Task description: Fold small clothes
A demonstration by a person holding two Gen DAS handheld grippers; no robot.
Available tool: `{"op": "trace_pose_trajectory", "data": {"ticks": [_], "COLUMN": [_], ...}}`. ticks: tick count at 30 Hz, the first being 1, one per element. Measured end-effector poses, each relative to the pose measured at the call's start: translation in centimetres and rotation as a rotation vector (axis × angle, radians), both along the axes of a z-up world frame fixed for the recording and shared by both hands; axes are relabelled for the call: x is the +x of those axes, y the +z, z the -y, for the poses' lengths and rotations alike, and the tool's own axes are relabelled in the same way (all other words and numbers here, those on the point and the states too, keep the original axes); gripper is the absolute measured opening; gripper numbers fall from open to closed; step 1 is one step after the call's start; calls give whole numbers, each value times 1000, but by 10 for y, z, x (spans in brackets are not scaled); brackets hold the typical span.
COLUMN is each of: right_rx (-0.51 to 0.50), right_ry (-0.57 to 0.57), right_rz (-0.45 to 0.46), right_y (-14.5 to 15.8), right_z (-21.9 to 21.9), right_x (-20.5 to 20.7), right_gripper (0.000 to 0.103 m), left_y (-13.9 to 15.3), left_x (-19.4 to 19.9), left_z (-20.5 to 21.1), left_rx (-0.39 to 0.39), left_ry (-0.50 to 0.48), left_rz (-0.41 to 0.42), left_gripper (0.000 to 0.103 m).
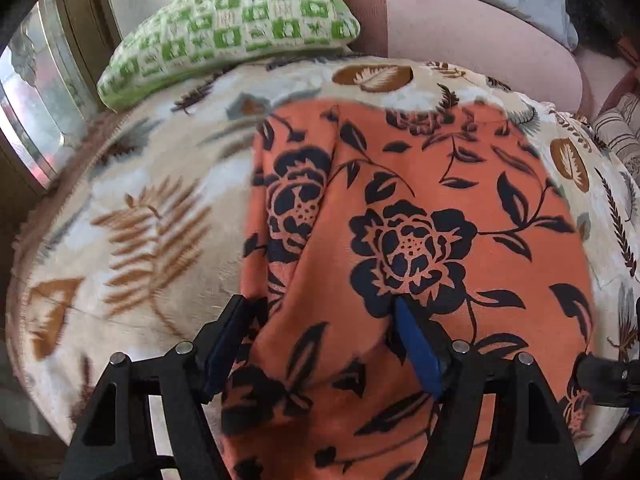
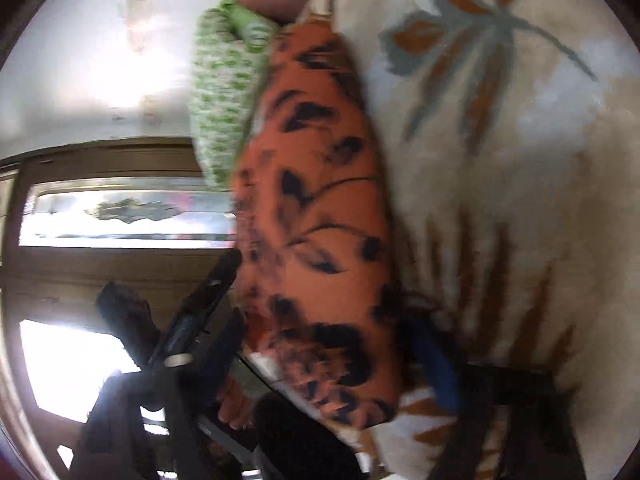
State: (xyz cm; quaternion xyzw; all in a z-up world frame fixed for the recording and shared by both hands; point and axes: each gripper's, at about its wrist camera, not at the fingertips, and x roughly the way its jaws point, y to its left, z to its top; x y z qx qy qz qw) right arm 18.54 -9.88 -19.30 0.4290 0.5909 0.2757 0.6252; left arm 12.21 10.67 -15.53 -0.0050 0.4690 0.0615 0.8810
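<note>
On the bed, over a cream blanket [image 1: 132, 216] printed with brown and grey leaves, lies the garment [image 1: 408, 216]: orange cloth with a bold black pattern of roses, stems and leaves. It looks folded lengthwise, with a raised crease running down its left part in the left wrist view, and its near end hangs over the bed's near edge. No brand, label or writing can be read anywhere.

The left gripper [image 1: 322, 316] points steeply down at the near part of the garment, its black fingers [image 1: 416, 344] with blue pads standing wide apart. The orange cloth lies between them; the right pad looks to rest against the cloth, while the left pad sits at the cloth's left edge without clear pressure.

The right gripper [image 2: 320, 320] shows in a rolled, blurred view. Its fingers [image 2: 208, 304] sit either side of the garment's near end, closer together than the left pair, but the blur hides whether they pinch the cloth.

At the far left of the bed a green-and-white pillow [image 1: 236, 28] leans beside a pink cushion [image 1: 472, 36]. A window [image 1: 36, 104] is on the left.
</note>
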Motion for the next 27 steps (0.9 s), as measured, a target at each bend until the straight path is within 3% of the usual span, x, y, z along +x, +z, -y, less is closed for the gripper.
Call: {"op": "trace_pose_trajectory", "data": {"ticks": [1,4,6,7,8,11,12,14,17,19,20,21,22,24,26,27], "right_rx": [17,-85,-162,-100,-73,-90,-78,-90,-85,-59,-69,-34,-28,-101,-148,-211], "right_ry": [4,27,14,-15,-22,2,2,-61,-98,-45,-11,12,17,18,-20,-31], "right_rz": [-5,83,-11,-62,-56,30,52,100,110,74,56,18,35,153,144,96], "right_y": [3,28,-3,-21,-18,15,24,35,32,17,8,-2,1,29,23,5], "right_z": [-3,-16,-13,-8,-4,-5,-1,9,11,-8,-12,-25,-30,-43,-42,-40], "right_x": [1,-3,-1,-2,-2,1,6,15,46,69,78,80,80,76,75,76], "right_gripper": [27,22,21,19,20,33,54,85,85,85,80,54,43,38,36,36], "left_y": [-1,-4,-7,-8,-7,-5,-6,-6,-7,-7,-7,-8,-8,-8,-9,-9], "left_x": [-2,-2,2,3,3,-1,-1,-3,-3,-3,-3,-2,-3,-3,-2,-2], "left_z": [0,-6,-13,-17,-19,-15,-16,-16,-18,-21,-22,-22,-24,-25,-22,-21], "left_rx": [16,1,-51,-75,-79,-71,-82,-95,-103,-117,-120,-118,-123,-129,-111,-113], "left_ry": [-4,-14,-9,-4,-4,-13,-10,-6,-7,-3,-3,0,-2,-10,-16,-20], "left_rz": [14,21,0,-4,-1,13,13,19,24,22,22,22,25,31,40,39], "left_gripper": [82,83,85,86,86,86,86,86,87,87,88,88,88,89,89,89]}}
